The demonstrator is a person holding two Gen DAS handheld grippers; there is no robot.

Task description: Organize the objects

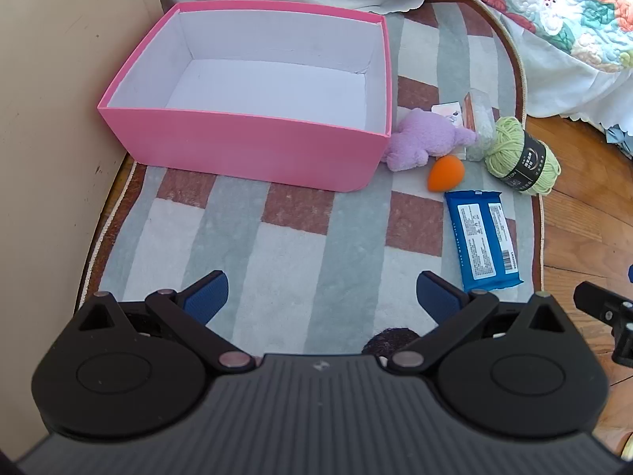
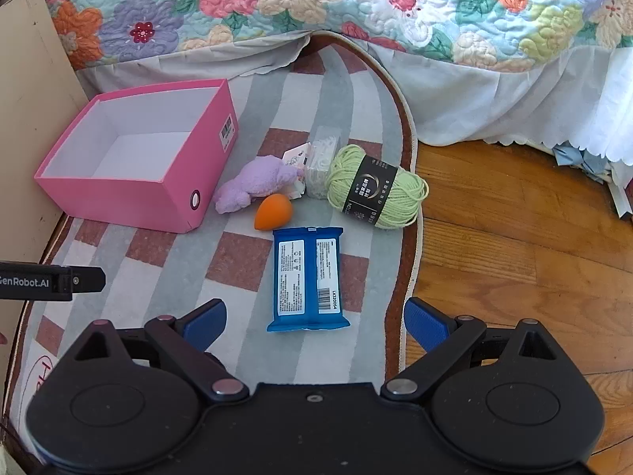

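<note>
At the far left of both views stands a beige panel. Next to it, in the upper left of the right wrist view, is one pink box on the rug; its inside is white and holds nothing.

To the right of the box, near the centre, the loose things lie close together: one purple plush just beside the box corner, one orange sponge in front of the plush, one small white card box and one clear packet behind it, one green yarn ball at the rug's edge, and one blue wipes pack lower, nearest to the grippers. That makes six things to sort, and one box.

The left gripper hovers over bare rug with its jaws spread wide and nothing between them. The right gripper is also wide open and holds nothing; the wipes pack lies just ahead of it.

I judge the task is at its start, with no thing in the box yet. The next move probably calls for lowering the right gripper over the wipes pack and closing across its narrow width, then carrying it left into the box.

At the right is wood floor, and above it a flowered quilt.
</note>
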